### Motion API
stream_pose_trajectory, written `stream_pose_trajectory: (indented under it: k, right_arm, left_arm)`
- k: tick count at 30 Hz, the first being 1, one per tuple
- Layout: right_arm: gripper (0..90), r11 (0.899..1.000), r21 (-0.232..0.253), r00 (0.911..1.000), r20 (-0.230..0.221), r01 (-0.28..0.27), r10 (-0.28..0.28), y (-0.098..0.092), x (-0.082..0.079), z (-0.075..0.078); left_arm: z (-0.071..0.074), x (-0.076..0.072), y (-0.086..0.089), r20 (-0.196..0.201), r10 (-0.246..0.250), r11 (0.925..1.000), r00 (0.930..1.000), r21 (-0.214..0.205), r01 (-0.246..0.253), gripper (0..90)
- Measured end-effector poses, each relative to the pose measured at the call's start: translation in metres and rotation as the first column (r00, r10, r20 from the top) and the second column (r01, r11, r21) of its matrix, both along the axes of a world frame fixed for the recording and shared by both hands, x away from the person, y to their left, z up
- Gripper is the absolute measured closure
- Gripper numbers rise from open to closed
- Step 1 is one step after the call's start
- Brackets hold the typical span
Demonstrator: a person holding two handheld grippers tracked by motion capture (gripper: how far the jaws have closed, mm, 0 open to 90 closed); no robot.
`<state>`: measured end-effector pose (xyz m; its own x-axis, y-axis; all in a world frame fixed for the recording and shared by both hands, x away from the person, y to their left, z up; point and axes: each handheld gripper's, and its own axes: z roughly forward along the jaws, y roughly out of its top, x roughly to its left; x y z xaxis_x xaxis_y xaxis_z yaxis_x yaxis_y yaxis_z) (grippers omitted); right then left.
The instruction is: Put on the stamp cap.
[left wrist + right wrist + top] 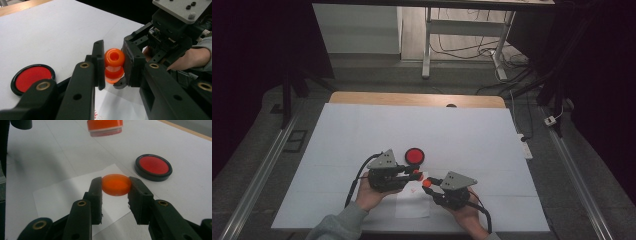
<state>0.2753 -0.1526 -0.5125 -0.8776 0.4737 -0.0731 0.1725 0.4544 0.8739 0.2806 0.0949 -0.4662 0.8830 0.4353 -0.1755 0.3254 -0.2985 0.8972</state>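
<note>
You find no text, label, brand or number to read here; the faint red marks on the sheet of paper before you stay too small to read.

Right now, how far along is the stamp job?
Done: the orange cap is off, pinched in the right gripper.
In hand: the left gripper clamps the orange stamp above the white paper sheet. A faint red mark shows on the sheet in the high view.
Left, probably: recap the stamp and set it down. The red ink pad sits open behind.
</note>
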Motion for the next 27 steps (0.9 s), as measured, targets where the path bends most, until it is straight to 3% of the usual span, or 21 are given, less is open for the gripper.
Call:
stream_pose_trajectory:
  k: [7, 27]
  right_arm:
    - [64.2, 1.000, -0.006, 1.0000, 0.001, -0.005, 0.005, 0.008, -0.001, 0.001]
    - [64.2, 0.999, 0.043, 0.9998, -0.010, -0.019, 0.020, 0.012, -0.001, 0.003]
  left_arm:
    - [-0.001, -0.001, -0.004, -0.002, -0.009, 0.9999, 1.0000, 0.007, 0.009, 72.4]
    - [-0.010, 0.002, -0.006, -0.023, -0.005, 0.9995, 0.9997, 0.030, 0.006, 72.3]
